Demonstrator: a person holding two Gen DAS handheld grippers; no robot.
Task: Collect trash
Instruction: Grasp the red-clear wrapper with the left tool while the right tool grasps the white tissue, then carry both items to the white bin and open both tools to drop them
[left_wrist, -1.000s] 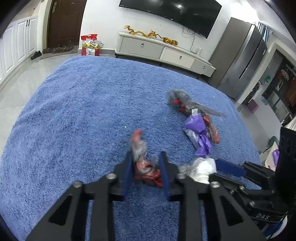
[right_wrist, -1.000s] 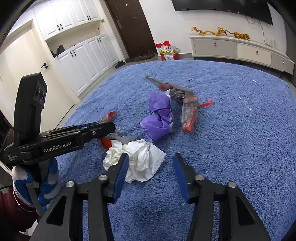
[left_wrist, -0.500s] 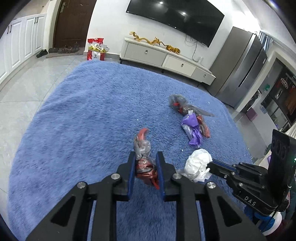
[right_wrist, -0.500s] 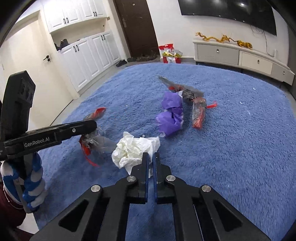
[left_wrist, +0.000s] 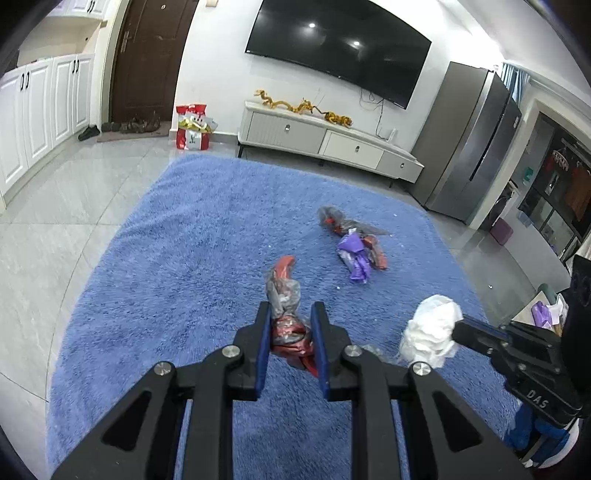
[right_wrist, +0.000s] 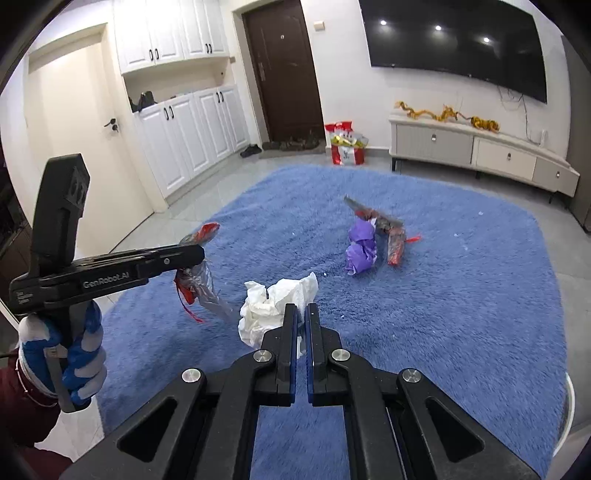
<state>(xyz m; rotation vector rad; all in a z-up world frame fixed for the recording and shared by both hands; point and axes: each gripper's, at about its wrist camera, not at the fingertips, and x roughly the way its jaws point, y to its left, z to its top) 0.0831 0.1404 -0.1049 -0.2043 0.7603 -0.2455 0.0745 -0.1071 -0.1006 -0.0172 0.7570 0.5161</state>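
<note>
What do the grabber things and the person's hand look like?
Each hand-held gripper is black with blue finger pads and silver bolts. The left hand-held gripper has white lettering. The hand wears a blue-and-white glove and a dark red sleeve.

The white tissue (right_wrist: 273, 310) is partly hidden behind the jaws, and the far wrappers (right_wrist: 384, 229) look blurred.

A blue shaggy rug (left_wrist: 192, 258) lies on a pale tiled floor (left_wrist: 55, 206). On the white wall hangs a dark television (left_wrist: 338, 48) — ceiling lights reflect in it. Below stands a low cabinet (left_wrist: 325, 142); a brown door (right_wrist: 284, 70) and white cupboards (right_wrist: 192, 129) are further left.
</note>
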